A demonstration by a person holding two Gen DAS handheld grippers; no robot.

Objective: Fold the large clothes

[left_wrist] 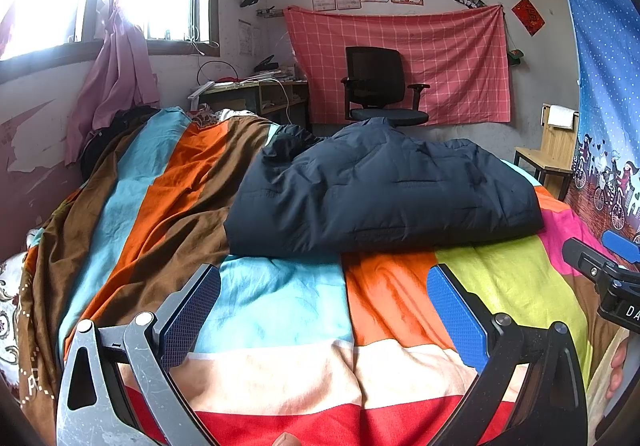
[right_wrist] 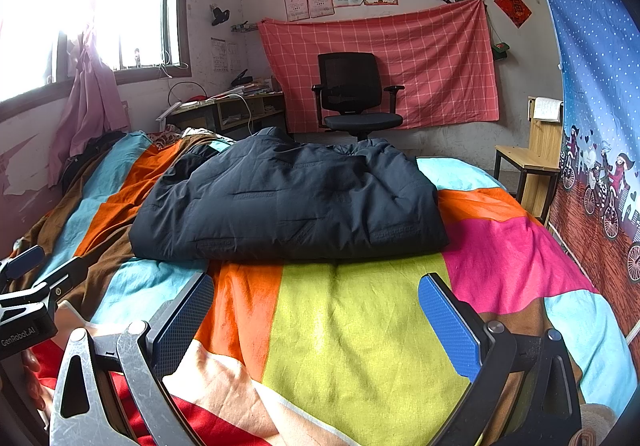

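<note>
a dark padded jacket (left_wrist: 380, 190) lies bundled mid-bed on a striped bedspread (left_wrist: 280, 306), apart from both tools. the left claw (left_wrist: 324, 310) and right claw (right_wrist: 316, 322) hover spread wide, holding nothing. the next fold likely wants both near corners pinched evenly. only the right view shows the bedspread's pink patch (right_wrist: 504, 262) fully.

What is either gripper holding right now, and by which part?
Nothing. The left gripper and right gripper are both open above the striped bedspread, short of the dark jacket.
</note>
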